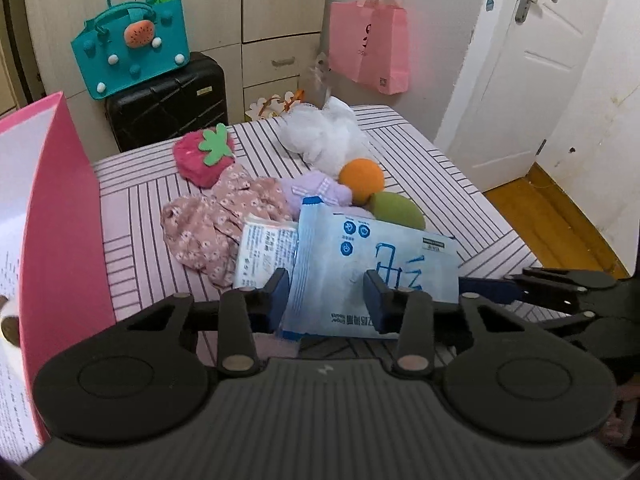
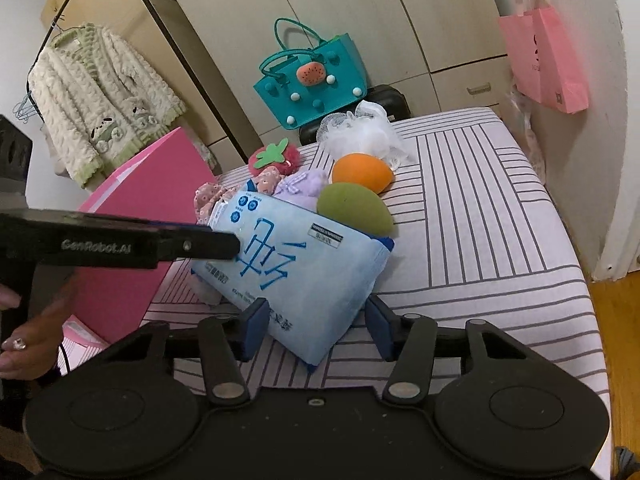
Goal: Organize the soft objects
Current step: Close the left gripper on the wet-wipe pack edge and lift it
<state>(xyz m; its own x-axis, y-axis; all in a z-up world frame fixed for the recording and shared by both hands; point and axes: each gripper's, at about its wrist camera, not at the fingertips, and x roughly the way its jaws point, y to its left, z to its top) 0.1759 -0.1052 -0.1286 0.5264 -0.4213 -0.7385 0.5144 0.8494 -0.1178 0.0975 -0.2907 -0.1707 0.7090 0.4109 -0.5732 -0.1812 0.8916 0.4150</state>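
Seen from the left wrist, the pale blue plastic packet of wipes with blue lettering [image 1: 360, 256] stands tilted at the near edge of the pink-and-grey striped bed [image 1: 420, 148]. It fills the gap of the left claw [image 1: 328, 294]. The jaws stand at a middling width, one pad at the packet's left edge and the other across its face. I cannot tell whether they are pinching it. The right claw [image 1: 480, 290] comes in from the right, level with the packet's far edge.

Behind the packet the soft things lie bunched together: a pink floral cloth [image 1: 216, 224], a white printed packet [image 1: 264, 248], a lilac plush [image 1: 316, 190], an orange foam ball [image 1: 360, 180], a green egg-shaped sponge [image 1: 396, 210], a red plush strawberry [image 1: 202, 156] and a white mesh pouf [image 1: 324, 136]. The open pink cardboard box [image 1: 60, 220] stands just left of the bed, probably to receive them.

The right wrist view adds what the first hides. The packet's lowest corner rests on the sheet, and the right claw [image 2: 318, 326] stands wide around that corner without gripping. The left claw's tip meets the packet's upper face side-on. A hand [image 2: 24, 344] holds that tool, and a cream fleece cardigan [image 2: 100, 96] hangs on a rail.
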